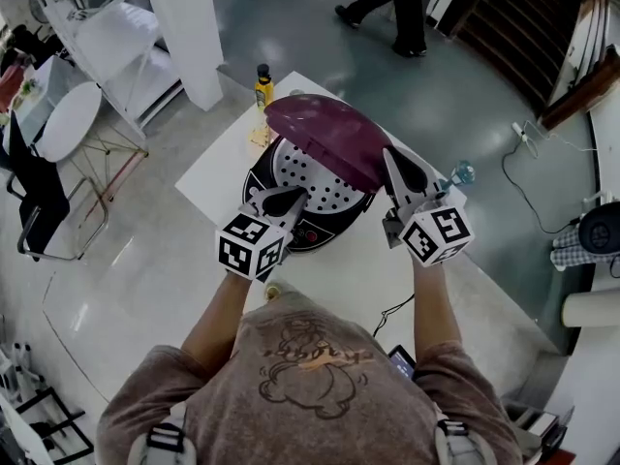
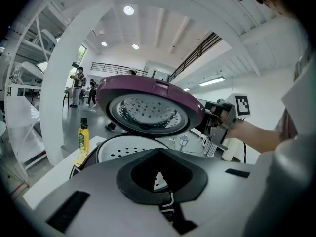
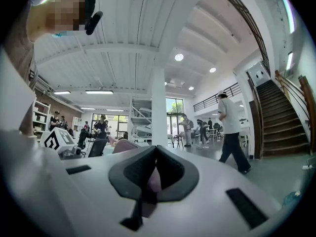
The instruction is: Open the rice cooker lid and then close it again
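Left gripper (image 1: 288, 200): jaws together, empty, tip at the front rim of the cooker (image 1: 325, 232), 6 o'clock side. Contact cannot be confirmed.

Right gripper (image 1: 391, 158): jaws clamped on the rim of the lid (image 1: 325, 139), at about 4 o'clock.

The lid stands part-raised over the cooker, hinge judged at 12 o'clock. Only 1 gripper, the right, holds it. The swing axis runs 6 to 12.

The rice cooker (image 1: 308, 232), round and black with a control panel at its front, stands on the white table (image 1: 223, 168); its purple lid (image 1: 325, 139) is half raised, slanting over the pot; a perforated silver plate (image 2: 148, 113) lines the lid's underside; a perforated tray (image 1: 308, 174) lies in the pot
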{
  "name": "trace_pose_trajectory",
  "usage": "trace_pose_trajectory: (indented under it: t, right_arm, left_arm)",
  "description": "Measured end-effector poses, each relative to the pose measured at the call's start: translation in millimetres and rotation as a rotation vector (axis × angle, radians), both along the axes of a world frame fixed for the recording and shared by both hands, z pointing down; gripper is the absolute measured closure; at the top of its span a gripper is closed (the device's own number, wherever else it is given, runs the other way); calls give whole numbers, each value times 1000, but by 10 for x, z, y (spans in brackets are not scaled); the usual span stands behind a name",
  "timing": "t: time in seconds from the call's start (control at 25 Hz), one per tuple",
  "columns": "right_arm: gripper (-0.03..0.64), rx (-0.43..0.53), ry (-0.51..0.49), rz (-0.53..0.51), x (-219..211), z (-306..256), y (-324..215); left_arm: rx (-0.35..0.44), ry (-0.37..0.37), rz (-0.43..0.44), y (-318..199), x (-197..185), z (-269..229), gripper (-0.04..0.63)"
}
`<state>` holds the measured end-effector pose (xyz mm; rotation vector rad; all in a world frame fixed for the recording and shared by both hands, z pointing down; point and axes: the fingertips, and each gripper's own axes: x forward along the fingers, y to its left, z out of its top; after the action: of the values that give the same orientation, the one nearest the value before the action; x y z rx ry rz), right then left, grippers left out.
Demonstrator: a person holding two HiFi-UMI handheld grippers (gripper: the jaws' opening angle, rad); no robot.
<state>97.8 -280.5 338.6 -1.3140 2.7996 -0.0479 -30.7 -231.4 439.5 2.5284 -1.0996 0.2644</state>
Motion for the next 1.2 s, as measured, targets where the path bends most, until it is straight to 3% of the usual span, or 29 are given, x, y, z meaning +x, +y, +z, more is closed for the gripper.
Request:
trace_pose_trajectory:
  t: [0.4,1.2]
  right_arm:
    - [614,71,25,32,210,-378,-358]
    - [614,107,63,124,587,-557,-858]
  left_arm:
    - [-1,-3,28,-1,128,-43,575]
    - [-12,8,14,12,87,-5,575]
